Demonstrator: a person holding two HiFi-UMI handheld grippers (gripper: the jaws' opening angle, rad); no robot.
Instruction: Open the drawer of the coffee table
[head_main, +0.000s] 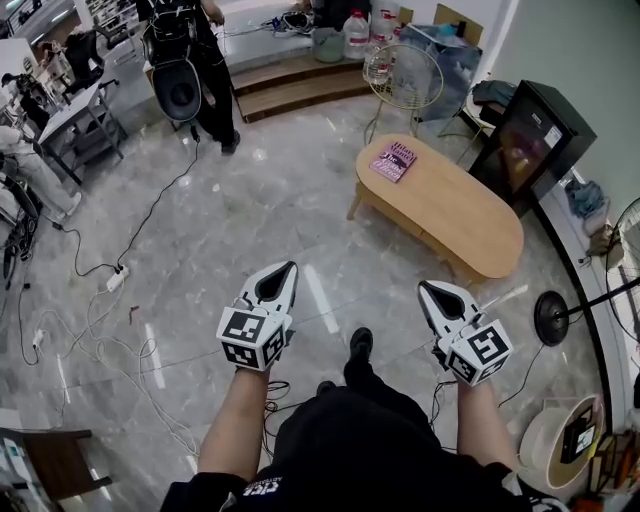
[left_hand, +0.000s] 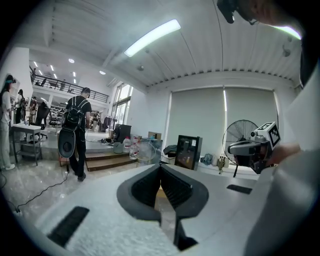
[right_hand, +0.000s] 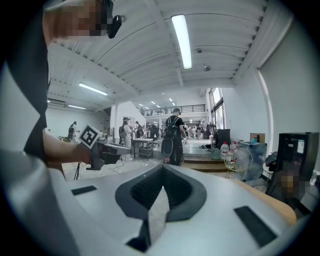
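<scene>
An oval wooden coffee table (head_main: 455, 205) stands on the marble floor ahead and to the right, with a pink book (head_main: 393, 161) on its far end. Its side facing me shows no drawer I can make out. My left gripper (head_main: 291, 267) is held out over the floor, left of the table, its jaws shut on nothing. My right gripper (head_main: 422, 285) hovers short of the table's near end, also shut and empty. The left gripper view has the right gripper (left_hand: 231, 148) at its right; the right gripper view has the left gripper (right_hand: 129, 147) at its left and the table's edge (right_hand: 272, 202) at right.
A black cabinet (head_main: 530, 140) stands behind the table by the right wall. A wire fan (head_main: 402, 75) and water bottles (head_main: 357, 32) lie beyond it. A floor fan's base (head_main: 551, 317) sits near right. Cables (head_main: 110, 280) trail over the floor at left. A person with a backpack (head_main: 190, 60) stands by wooden steps.
</scene>
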